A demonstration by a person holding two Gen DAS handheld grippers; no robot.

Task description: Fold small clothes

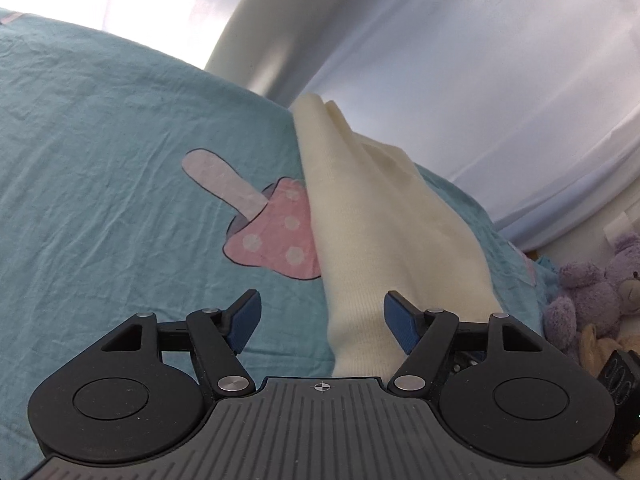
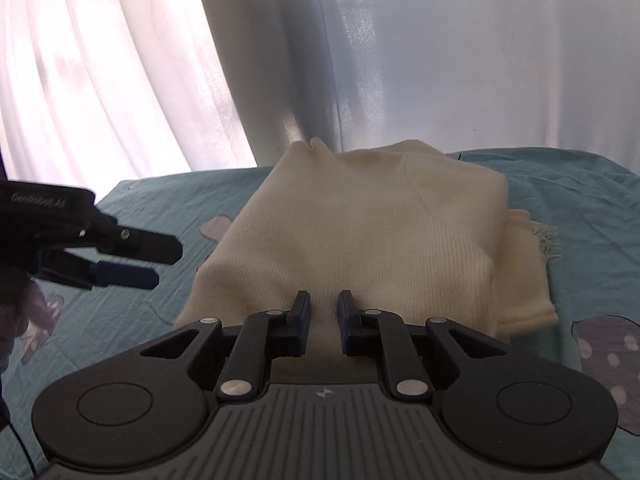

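A cream knitted sweater (image 2: 352,232) lies folded into a thick block on the teal bed sheet (image 2: 152,208). A fringed edge sticks out at its right side. My right gripper (image 2: 324,312) sits at the near edge of the sweater, jaws narrowly apart with cream fabric between them. My left gripper (image 1: 320,320) is open and empty, just left of the sweater (image 1: 372,224), with its right pad over the knit. It also shows from the side in the right wrist view (image 2: 156,264), hovering left of the sweater.
The sheet has pink mushroom prints (image 1: 276,232). White curtains (image 2: 120,80) and a pale wall hang behind the bed. Purple and cream soft toys (image 1: 592,292) lie at the right end of the bed.
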